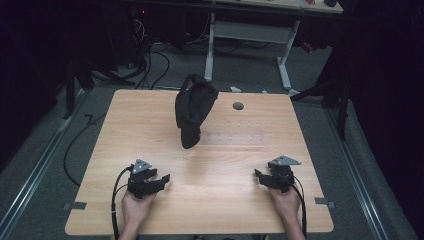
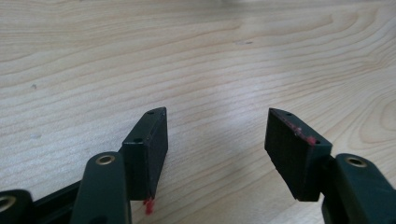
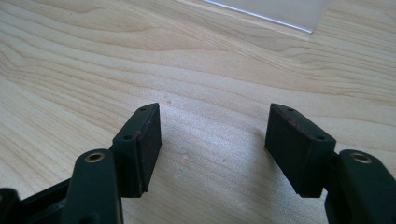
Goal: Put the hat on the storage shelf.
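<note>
Resting low near the front edge of the wooden table (image 1: pixel 150 130), the left gripper (image 1: pixel 162 179) and the right gripper (image 1: pixel 259 176) are both sitting with their jaws spread and nothing between them; the left gripper view is showing bare wood grain between its two black pads (image 2: pixel 154 144), and the right gripper view is showing the same between its own pads (image 3: pixel 144 140), with a pale sheet corner (image 3: pixel 280 11) lying farther off on the tabletop. In the high view a black bag (image 1: pixel 192 112) is lying slumped toward the far middle of the table, well apart from both grippers and roughly between them, its narrower end pointing toward the person and a strap looping at its far end. Neither hand is reaching for it yet, so the work is looking as though it is standing at its very beginning: the bag is lying untouched, and the approach, the grasp and whatever handling follows are all appearing to be left to do.
</note>
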